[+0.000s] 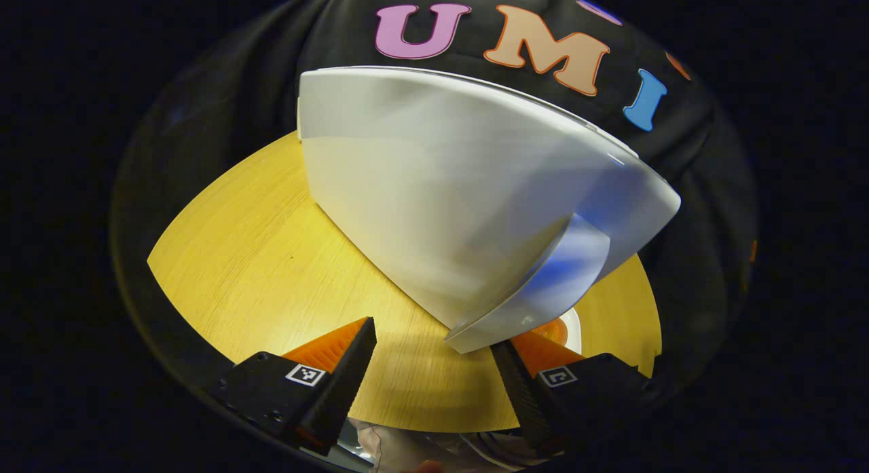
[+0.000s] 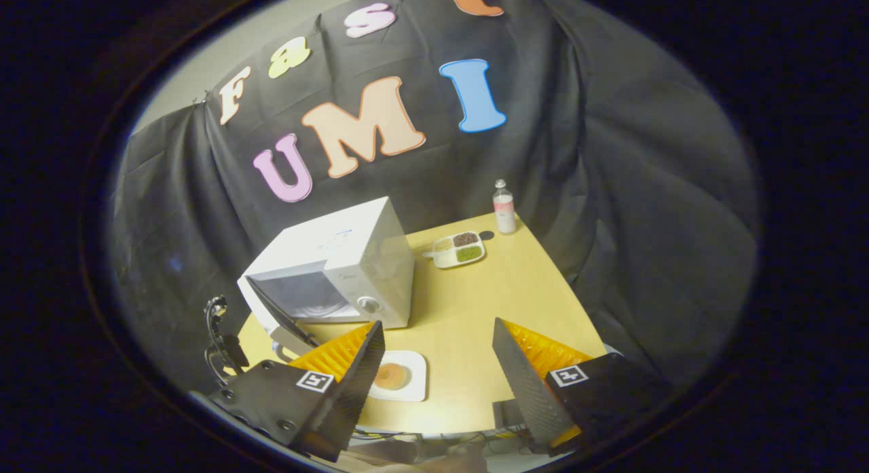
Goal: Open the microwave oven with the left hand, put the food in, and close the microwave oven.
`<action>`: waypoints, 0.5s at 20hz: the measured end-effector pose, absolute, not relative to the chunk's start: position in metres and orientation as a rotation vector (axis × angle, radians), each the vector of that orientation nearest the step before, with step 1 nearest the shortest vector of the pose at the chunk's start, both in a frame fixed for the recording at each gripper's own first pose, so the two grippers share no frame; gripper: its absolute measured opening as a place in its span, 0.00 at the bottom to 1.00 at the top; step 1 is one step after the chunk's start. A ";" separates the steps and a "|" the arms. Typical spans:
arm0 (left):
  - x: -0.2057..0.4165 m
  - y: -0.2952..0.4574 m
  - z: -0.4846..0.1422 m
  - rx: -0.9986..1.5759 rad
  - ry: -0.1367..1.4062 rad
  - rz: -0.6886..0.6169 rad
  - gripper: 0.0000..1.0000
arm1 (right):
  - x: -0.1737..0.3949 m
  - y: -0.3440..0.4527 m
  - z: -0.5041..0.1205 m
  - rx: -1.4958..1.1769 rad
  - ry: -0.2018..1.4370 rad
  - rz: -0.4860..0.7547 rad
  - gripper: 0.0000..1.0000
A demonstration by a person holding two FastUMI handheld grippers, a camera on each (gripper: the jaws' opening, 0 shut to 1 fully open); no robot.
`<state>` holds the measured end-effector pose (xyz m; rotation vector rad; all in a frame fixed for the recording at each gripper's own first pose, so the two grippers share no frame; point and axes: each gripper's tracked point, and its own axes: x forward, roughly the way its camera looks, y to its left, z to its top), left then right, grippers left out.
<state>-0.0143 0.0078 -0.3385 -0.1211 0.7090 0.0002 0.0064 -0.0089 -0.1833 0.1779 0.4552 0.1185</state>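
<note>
Microwave door (image 2: 275, 317) ajar, table edge near.

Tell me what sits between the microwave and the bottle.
In the right gripper view, a divided tray of foods sits on the table between the microwave and the bottle.

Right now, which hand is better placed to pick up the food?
Right: its open tongs hover above the plate of food; the left tongs sit beside the microwave door.

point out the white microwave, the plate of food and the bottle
white box microwave oven (image 2: 353, 246), right gripper view, top panel
white square plate of orange food (image 2: 415, 381), right gripper view, right rim
small clear bottle (image 2: 504, 212), right gripper view, body
</note>
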 end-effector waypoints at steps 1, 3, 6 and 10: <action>-0.022 0.015 -0.338 -0.127 0.715 0.013 0.98 | 0.007 0.000 -0.188 0.174 0.469 0.138 0.99; -0.035 0.030 -0.336 -0.128 0.717 0.045 0.98 | 0.009 0.019 -0.197 0.164 0.496 0.178 0.99; -0.051 0.052 -0.327 -0.147 0.708 0.090 0.98 | 0.010 0.046 -0.209 0.148 0.536 0.233 0.92; -0.068 0.085 -0.313 -0.147 0.700 0.127 0.98 | 0.013 0.076 -0.232 0.129 0.599 0.267 0.92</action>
